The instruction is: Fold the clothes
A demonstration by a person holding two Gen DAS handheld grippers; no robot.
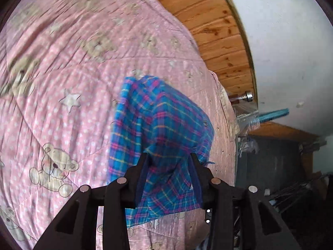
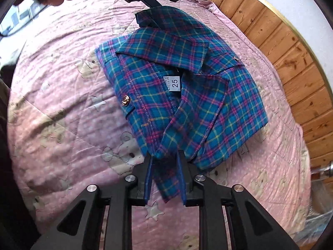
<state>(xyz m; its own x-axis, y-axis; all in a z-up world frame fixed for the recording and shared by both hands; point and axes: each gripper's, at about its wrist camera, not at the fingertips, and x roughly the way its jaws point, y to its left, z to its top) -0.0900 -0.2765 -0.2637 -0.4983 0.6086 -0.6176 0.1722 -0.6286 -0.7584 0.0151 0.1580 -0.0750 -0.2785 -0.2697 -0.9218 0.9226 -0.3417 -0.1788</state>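
Left tool [image 1: 169,158]: clamped on a far edge of the shirt [image 2: 177,87].
Right tool [image 2: 165,156]: pinching the near corner.
Shirt: folded, lying on the pink bed cover [image 2: 72,125].
Feel: soft, light, floppy.
Best hold: edges and corners, so folds stay neat.

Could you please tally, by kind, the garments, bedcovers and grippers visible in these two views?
Garments: 1, the plaid shirt, partly folded.
Bedcovers: 1, the pink quilt under it.
Grippers: 2, the left gripper and the right gripper, each closed on shirt fabric.
Total: 4
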